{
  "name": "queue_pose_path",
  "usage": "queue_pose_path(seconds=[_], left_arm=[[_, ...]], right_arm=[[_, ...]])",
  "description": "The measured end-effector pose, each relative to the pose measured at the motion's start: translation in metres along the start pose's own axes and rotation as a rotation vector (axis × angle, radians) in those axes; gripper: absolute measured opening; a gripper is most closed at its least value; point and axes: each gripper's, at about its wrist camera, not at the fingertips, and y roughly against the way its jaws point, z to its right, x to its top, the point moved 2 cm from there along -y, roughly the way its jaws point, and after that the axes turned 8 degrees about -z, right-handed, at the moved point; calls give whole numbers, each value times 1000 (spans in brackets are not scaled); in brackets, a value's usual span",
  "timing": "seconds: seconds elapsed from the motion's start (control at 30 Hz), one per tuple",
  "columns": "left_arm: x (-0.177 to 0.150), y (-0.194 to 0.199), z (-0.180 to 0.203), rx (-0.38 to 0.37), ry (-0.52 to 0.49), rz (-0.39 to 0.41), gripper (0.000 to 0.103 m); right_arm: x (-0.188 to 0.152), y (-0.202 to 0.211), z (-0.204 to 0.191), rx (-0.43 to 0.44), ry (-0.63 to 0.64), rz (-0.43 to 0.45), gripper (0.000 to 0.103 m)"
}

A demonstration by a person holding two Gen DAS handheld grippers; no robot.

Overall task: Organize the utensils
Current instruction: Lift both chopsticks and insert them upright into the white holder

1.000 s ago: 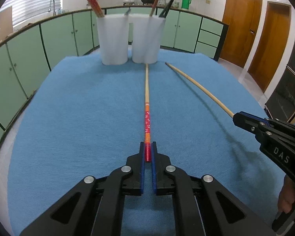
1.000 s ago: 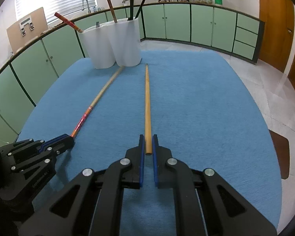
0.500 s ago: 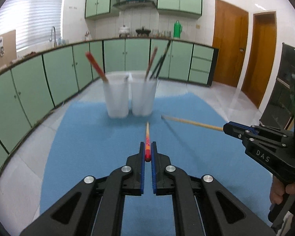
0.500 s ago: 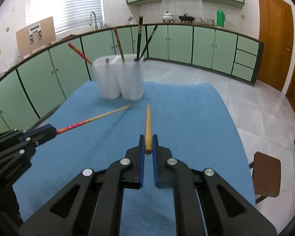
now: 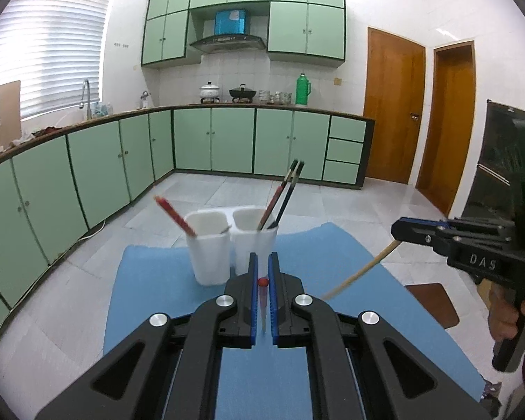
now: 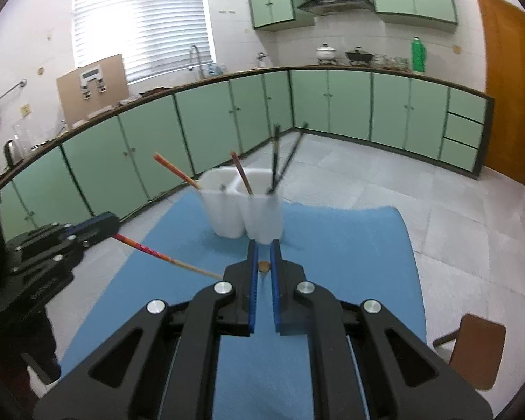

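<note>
left wrist view: the left gripper (image 5: 263, 281), black with blue pads, is clamped on the red-ended wooden chopstick (image 5: 262, 282), seen end-on as a small red dot between the pads, its shaft a faint blur running down below. ahead, at the far end of the blue cloth-covered table (image 5: 150, 301), stands the white plastic two-compartment utensil holder (image 5: 210, 255). its left compartment holds one red chopstick (image 5: 174, 215) leaning left; its right compartment holds a bundle of dark chopsticks (image 5: 281, 196) leaning right. at the right edge, the right gripper (image 5: 399, 232) is closed on the plain pale wooden chopstick (image 5: 360, 271), which slants down and left over the cloth, clear of it. a person's hand (image 5: 507, 318) grips that tool's handle. green kitchen cabinets (image 5: 98, 168) run behind.

right wrist view: the right gripper (image 6: 263, 266) pinches the plain pale wooden chopstick (image 6: 264, 266), visible only as a tan round end between the blue pads. the white holder (image 6: 243, 211) sits just beyond the fingertips on the blue table (image 6: 350, 262), with a red chopstick (image 6: 176, 171) in the left compartment and dark sticks (image 6: 280, 161) in the right. at left, the left gripper (image 6: 110, 225) holds the red-ended chopstick (image 6: 164, 255), whose pale tip points right toward the middle, above the cloth. a brown chair (image 6: 479, 346) stands at the near right.
</note>
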Motion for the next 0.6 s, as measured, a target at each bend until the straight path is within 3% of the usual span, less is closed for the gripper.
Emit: queue_pose_path(seconds=[0.33, 0.6], left_arm=[[43, 15, -3, -1, -79, 67, 5], [93, 32, -7, 37, -122, 194, 5]], right_arm=[[66, 19, -22, 54, 150, 22, 6], [127, 36, -35, 110, 209, 99, 6]])
